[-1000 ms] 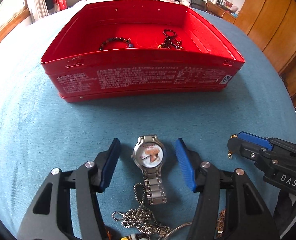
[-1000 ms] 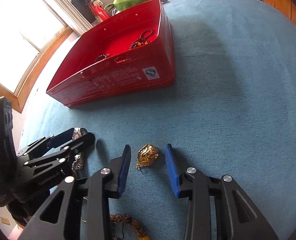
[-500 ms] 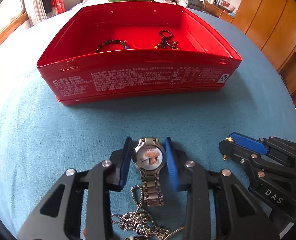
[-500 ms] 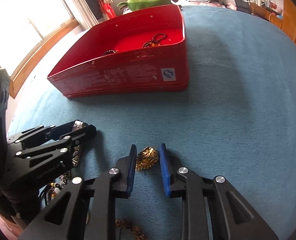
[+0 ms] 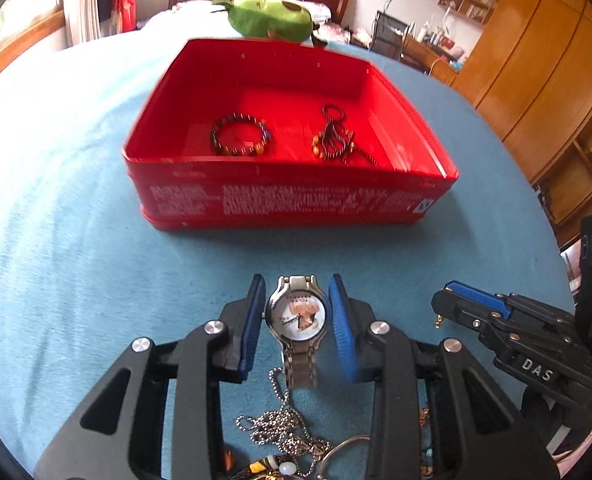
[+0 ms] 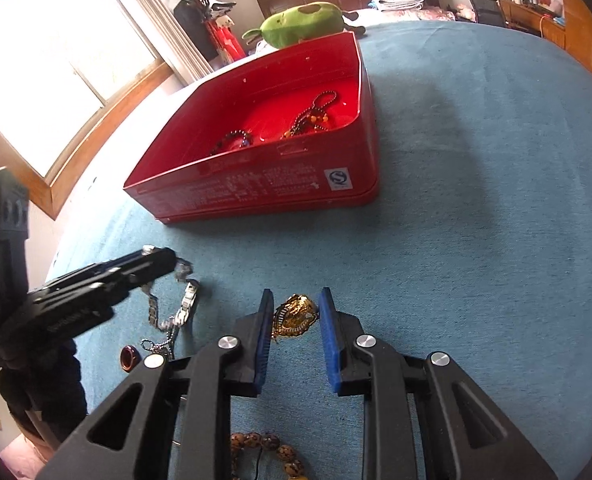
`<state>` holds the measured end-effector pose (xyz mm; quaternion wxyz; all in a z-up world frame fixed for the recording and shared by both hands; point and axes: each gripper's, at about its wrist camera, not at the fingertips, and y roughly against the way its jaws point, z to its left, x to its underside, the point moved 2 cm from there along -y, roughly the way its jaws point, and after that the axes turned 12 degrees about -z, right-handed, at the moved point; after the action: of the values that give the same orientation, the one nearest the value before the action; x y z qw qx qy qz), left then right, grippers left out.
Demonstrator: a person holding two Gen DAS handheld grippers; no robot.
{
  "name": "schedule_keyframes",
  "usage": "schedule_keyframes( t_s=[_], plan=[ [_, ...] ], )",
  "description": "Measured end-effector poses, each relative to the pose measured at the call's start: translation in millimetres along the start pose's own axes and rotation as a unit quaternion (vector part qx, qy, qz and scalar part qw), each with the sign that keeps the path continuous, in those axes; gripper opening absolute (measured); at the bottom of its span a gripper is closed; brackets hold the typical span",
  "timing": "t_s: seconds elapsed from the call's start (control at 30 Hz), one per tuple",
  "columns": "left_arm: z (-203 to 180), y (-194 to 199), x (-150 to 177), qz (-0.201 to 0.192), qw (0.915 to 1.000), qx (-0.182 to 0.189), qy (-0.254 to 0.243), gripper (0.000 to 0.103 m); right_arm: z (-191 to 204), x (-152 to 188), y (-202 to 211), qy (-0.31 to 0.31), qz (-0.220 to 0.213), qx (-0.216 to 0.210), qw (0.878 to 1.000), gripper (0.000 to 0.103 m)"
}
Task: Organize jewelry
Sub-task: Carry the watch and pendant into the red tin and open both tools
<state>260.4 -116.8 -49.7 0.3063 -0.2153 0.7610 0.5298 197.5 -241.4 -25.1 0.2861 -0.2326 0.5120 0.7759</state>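
My left gripper is shut on a silver wristwatch and holds it above the blue cloth; its band hangs down, as the right wrist view shows. My right gripper is shut on a gold pendant, lifted off the cloth. An open red tin box stands ahead, also in the right wrist view. It holds a dark bead bracelet and a dark bead necklace.
A silver ball chain and small beads lie under the left gripper. An amber bead bracelet and a dark red ring lie on the cloth. A green plush toy sits behind the box.
Both grippers closed on their items, then rose and moved toward the red box. The watch and the pendant have left the cloth.
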Motion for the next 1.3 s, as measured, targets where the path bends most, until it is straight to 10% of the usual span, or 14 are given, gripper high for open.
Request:
schedule_keyframes(
  t_s=[0.77,1.3],
  plan=[
    [10,68,-30,-0.077,0.9968,0.020,0.011,0.031,4,-22,31,-0.006,-0.041,-0.023,0.999,0.023],
    [13,63,-102,-0.115,0.9931,0.013,0.015,0.031,33,-107,17,0.023,-0.072,-0.033,0.997,0.023]
  ],
)
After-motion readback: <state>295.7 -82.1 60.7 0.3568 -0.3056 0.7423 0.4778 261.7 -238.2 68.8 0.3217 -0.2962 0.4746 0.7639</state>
